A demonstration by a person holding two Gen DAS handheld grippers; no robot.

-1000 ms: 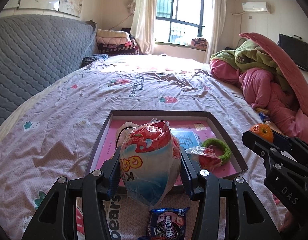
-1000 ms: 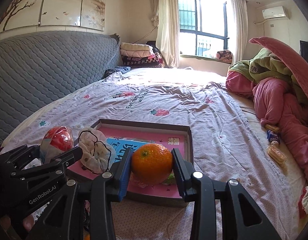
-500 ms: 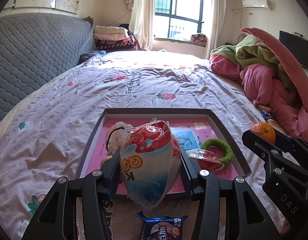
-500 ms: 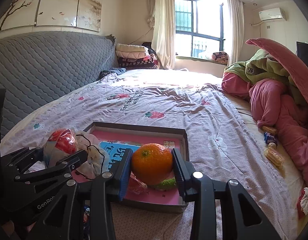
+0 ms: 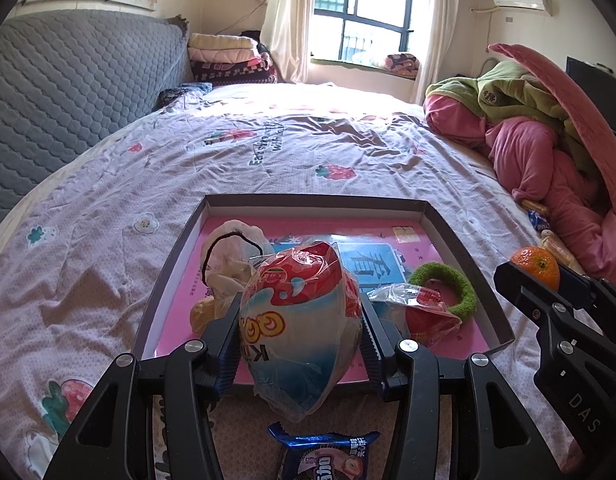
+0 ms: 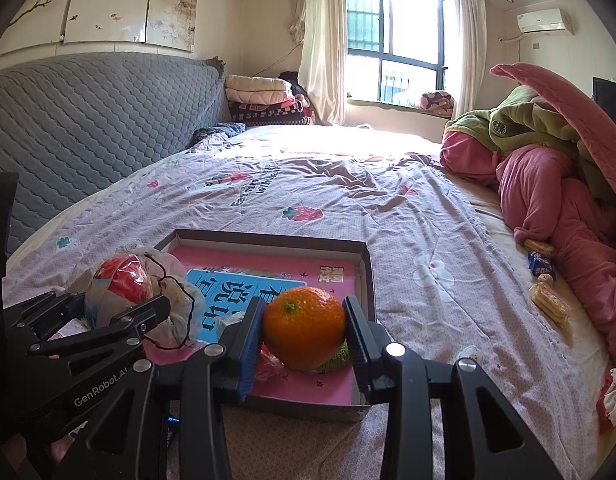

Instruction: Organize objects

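Observation:
My left gripper (image 5: pixel 300 320) is shut on a red, white and blue snack bag (image 5: pixel 298 320), held over the near edge of a shallow box tray (image 5: pixel 316 199) with a pink floor. My right gripper (image 6: pixel 304 334) is shut on an orange (image 6: pixel 303 333) above the tray's near right corner (image 6: pixel 364 276); the orange also shows in the left wrist view (image 5: pixel 535 266). In the tray lie a white cloth scrunchie (image 5: pixel 228 256), a green ring (image 5: pixel 460 284), a clear packet with red contents (image 5: pixel 420 312) and a blue card (image 5: pixel 372 264).
A blue cookie packet (image 5: pixel 324 456) lies on the bed sheet (image 5: pixel 108 248) just in front of the tray. Small snack packets (image 6: pixel 542 276) lie by the pink quilt heap (image 6: pixel 556 200) at the right. A grey headboard (image 6: pixel 88 120) runs along the left.
Both grippers have moved forward and down toward the tray with their loads; the tray now sits closer under them. Both grips are unchanged.

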